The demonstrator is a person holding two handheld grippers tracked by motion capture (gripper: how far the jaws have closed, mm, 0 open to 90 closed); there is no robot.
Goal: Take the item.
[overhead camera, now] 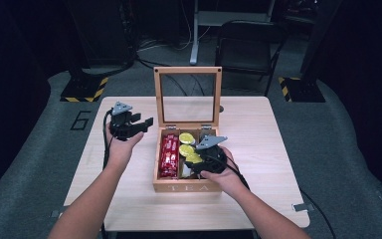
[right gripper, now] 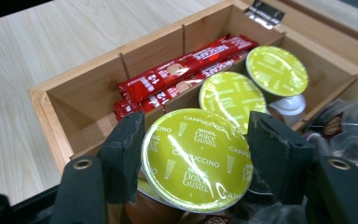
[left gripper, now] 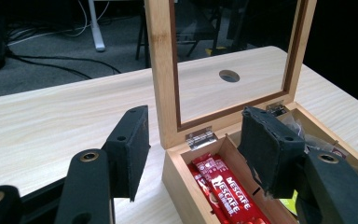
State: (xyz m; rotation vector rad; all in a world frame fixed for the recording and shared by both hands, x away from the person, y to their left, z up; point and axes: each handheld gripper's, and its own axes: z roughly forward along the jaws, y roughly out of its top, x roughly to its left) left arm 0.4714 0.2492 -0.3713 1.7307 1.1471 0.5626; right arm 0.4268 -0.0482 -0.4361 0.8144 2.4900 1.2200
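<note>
A wooden tea box (overhead camera: 184, 188) stands mid-table with its glass lid (overhead camera: 187, 70) raised upright. Red Nescafe sachets (overhead camera: 169, 157) fill its left compartment, and yellow-green capsules (overhead camera: 186, 138) lie in the middle one. My right gripper (right gripper: 196, 123) reaches into the box, shut on a yellow-green cappuccino capsule (right gripper: 196, 163) with a pad against each side of its foil top. Two more capsules (right gripper: 233, 95) lie beyond it, beside the sachets (right gripper: 186, 70). My left gripper (overhead camera: 146, 123) hovers left of the box, open with nothing between its pads (left gripper: 130, 149); the lid frame (left gripper: 161, 70) stands past them.
Clear-wrapped packets (right gripper: 349, 135) sit in the box's right compartment. The light wood table (overhead camera: 258, 129) has a round cable hole (left gripper: 229, 75) behind the lid. A black chair (overhead camera: 248, 45) and floor cables lie beyond the far edge.
</note>
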